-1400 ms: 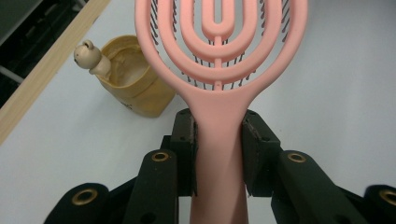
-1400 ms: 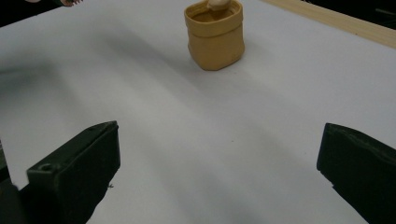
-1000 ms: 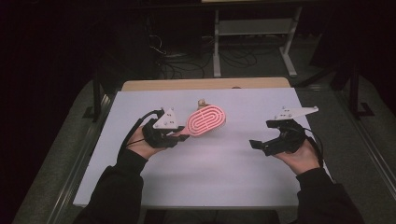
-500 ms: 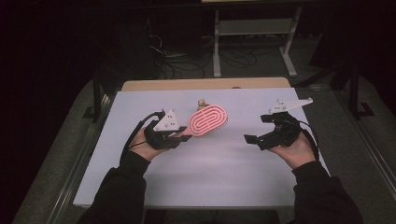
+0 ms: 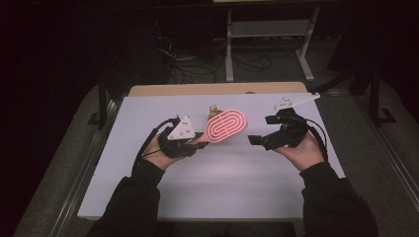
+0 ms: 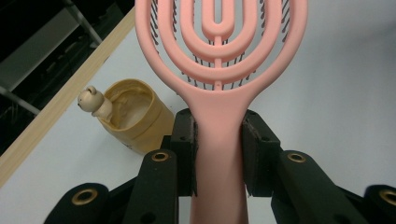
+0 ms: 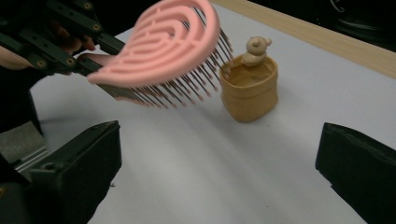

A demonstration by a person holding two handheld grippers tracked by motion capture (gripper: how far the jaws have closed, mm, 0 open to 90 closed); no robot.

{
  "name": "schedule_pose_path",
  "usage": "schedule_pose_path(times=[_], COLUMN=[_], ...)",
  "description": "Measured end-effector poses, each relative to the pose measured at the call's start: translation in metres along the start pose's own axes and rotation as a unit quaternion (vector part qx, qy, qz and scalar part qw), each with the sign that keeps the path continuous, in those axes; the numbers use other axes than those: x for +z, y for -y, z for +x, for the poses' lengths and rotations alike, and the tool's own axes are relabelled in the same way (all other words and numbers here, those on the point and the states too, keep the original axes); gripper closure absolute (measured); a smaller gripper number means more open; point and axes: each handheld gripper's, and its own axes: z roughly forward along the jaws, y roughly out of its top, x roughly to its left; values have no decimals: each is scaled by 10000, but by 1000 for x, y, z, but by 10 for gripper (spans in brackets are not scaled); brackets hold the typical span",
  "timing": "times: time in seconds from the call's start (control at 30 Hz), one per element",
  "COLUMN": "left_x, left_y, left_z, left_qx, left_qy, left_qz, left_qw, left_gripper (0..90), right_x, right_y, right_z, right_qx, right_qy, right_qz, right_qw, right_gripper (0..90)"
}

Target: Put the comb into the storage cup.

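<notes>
Toward the far edge of the white tabletop [image 5: 148, 197], near its middle, the left gripper [image 5: 195, 143] clamps the neck of a pink hairbrush [image 5: 226, 126], its jaws pressed flat against both sides of the handle; the brush is lifted off the surface, bristles pointing down, its oval head slanting toward the far right corner. The right gripper [image 5: 254, 140] hovers just beside the head on the right-edge side, jaws spread wide and holding nothing, aimed at the brush; it looks like a handover or a two-handed grasp is being prepared. To do it well, the right gripper should come in level with the head's rim and close on the solid pink frame, not on the bristles, which would bend and slip; the left should keep its clamp until the second grip is firm. A small tan cup with a bear figure [image 7: 249, 87] stands just behind the brush, close under the bristle tips; it is light-looking and could be knocked over if the head dips or swings toward the far edge.
</notes>
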Motion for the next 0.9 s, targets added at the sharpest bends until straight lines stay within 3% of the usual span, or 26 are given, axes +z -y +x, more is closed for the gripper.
schedule_pose_path(times=[0.33, 0.9], left_x=[5, 14], left_y=[-7, -12], left_z=[-3, -10], left_qx=[81, 177], left_qy=[-48, -102], left_qz=[-127, -182], left_qw=[9999, 9996], left_gripper=[700, 700], right_x=[2, 9], right_y=[-9, -15], right_z=[3, 3], right_qx=[126, 237], right_qy=[-459, -670], right_qz=[44, 142], right_qw=[9989, 9974], right_gripper=[131, 158])
